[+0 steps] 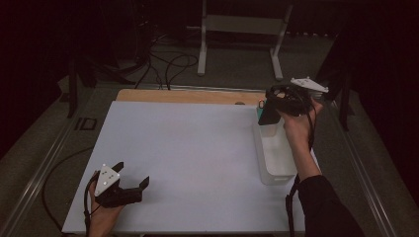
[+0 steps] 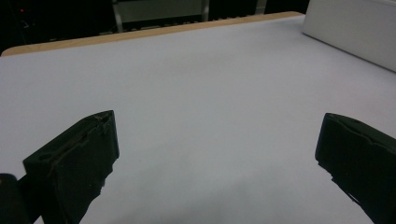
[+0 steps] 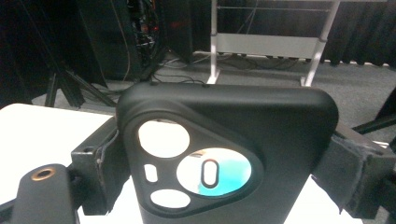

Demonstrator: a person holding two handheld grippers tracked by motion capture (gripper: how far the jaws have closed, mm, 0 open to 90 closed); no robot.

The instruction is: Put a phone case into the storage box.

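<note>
My right gripper is lifted above the far end of the long white plastic bin, which stands at the right side of the table covered with a white sheet. Its two jaws are pressed against both sides of a black rubber phone case with a rounded triangular camera opening, so the case is held upright between them. In the high view the case hangs just over the bin's far end, and something teal shows at its edge.

My left gripper rests low at the near left corner of the sheet, well apart from the bin. Its jaws stand wide and hold nothing.
</note>
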